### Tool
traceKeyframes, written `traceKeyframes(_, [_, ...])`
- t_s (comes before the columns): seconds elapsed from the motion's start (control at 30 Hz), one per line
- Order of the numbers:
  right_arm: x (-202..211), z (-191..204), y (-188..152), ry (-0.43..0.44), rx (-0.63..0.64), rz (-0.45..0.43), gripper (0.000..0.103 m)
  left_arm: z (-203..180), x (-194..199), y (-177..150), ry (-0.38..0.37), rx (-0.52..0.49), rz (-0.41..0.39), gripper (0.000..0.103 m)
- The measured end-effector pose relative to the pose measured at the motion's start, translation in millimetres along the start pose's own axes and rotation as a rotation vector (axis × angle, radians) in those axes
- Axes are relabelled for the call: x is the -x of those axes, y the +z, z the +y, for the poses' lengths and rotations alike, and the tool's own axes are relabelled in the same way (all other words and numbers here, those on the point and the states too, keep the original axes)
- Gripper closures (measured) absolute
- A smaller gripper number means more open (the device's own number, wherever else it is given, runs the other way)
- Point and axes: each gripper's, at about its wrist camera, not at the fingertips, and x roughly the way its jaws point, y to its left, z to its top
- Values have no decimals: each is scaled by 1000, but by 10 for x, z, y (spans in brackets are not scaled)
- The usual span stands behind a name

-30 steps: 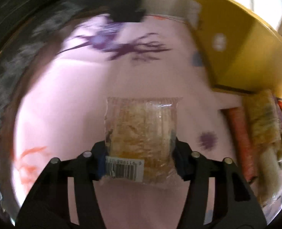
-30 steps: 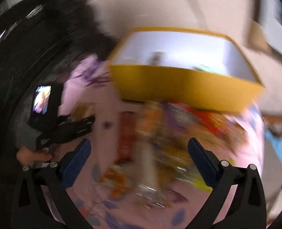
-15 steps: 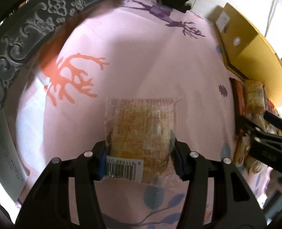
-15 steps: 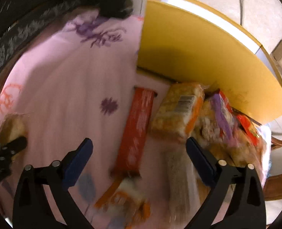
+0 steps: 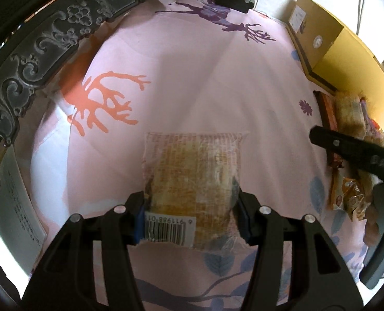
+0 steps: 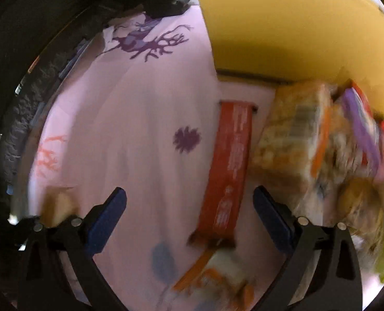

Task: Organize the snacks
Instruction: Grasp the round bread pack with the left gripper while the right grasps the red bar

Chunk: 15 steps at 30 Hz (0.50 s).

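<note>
My left gripper (image 5: 190, 215) is shut on a clear-wrapped bread packet (image 5: 192, 181) with a barcode label, held low over the pink floral cloth (image 5: 192, 90). My right gripper (image 6: 189, 207) is open and empty, low over a long red snack bar (image 6: 231, 165). Right of the bar lies a pile of snack packets (image 6: 308, 140), blurred by motion. The right gripper also shows at the right of the left wrist view (image 5: 352, 150). The bread packet shows at the lower left of the right wrist view (image 6: 59, 207).
A yellow cardboard box (image 6: 282, 26) stands at the back right, behind the snack pile; it also shows in the left wrist view (image 5: 347, 51). A dark carved frame (image 5: 49, 39) runs along the cloth's left edge. An orange-striped packet (image 6: 218, 280) lies near the right gripper.
My left gripper has carried the bread packet left, away from the box, and lower. My right gripper has dropped down and closer to the red bar and snack pile.
</note>
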Motion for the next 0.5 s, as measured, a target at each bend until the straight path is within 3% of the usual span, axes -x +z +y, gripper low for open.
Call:
traceKeyframes(0.03, [3, 7, -4, -37, -10, -8, 12, 1, -3, 6, 2, 2, -1, 48])
traceKeyframes(0.1, [49, 22, -33, -138, -6, -30, 47, 7, 0, 10, 4, 9, -1, 48])
traceKeyframes(0.13, [65, -19, -49, -153, -7, -43, 57, 5, -2, 15, 6, 10, 1, 48])
traceKeyframes(0.17, [88, -99, -64, -144, -11, -57, 73, 0, -5, 21, 8, 10, 2, 48])
traceKeyframes(0.2, [82, -171, -57, -115, -12, -54, 79, -1, -2, 19, 9, 8, 1, 48])
traceKeyframes(0.37, [87, -223, -7, -57, 30, -18, 79, -31, -24, 38, 16, 1, 3, 48])
traceKeyframes(0.4, [113, -231, 3, -15, 2, -13, 79, -28, -17, 33, 13, 1, 4, 48])
traceKeyframes(0.5, [347, -216, -93, 9, 9, -42, 79, 3, 27, 36, -11, 31, 14, 48])
